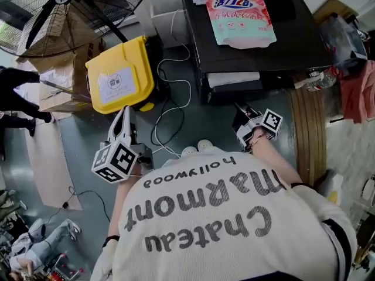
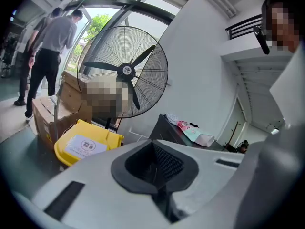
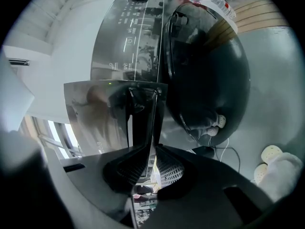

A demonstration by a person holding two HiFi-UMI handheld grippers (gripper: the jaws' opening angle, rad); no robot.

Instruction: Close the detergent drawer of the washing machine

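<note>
The black washing machine [image 1: 293, 45] stands at the top of the head view, its detergent drawer [image 1: 233, 79] pulled out toward me. My right gripper [image 1: 242, 112] is at the drawer's front. In the right gripper view the drawer's glossy front panel [image 3: 112, 120] runs edge-on between the pads, and the right gripper [image 3: 151, 162] is shut on it. The round dark door [image 3: 209, 75] and the control panel [image 3: 128, 37] lie beyond. My left gripper [image 1: 122, 118] hangs apart at the left, aimed toward a yellow bin; the left gripper [image 2: 155, 165] is shut with nothing in it.
A detergent pouch [image 1: 241, 13] lies on the machine's top. The yellow bin [image 1: 120, 78], cardboard boxes [image 1: 58, 75] and a big floor fan [image 1: 76, 4] stand at the left. White cables [image 1: 170, 98] and plugs [image 1: 196, 150] cross the floor. People [image 2: 47, 46] stand far off.
</note>
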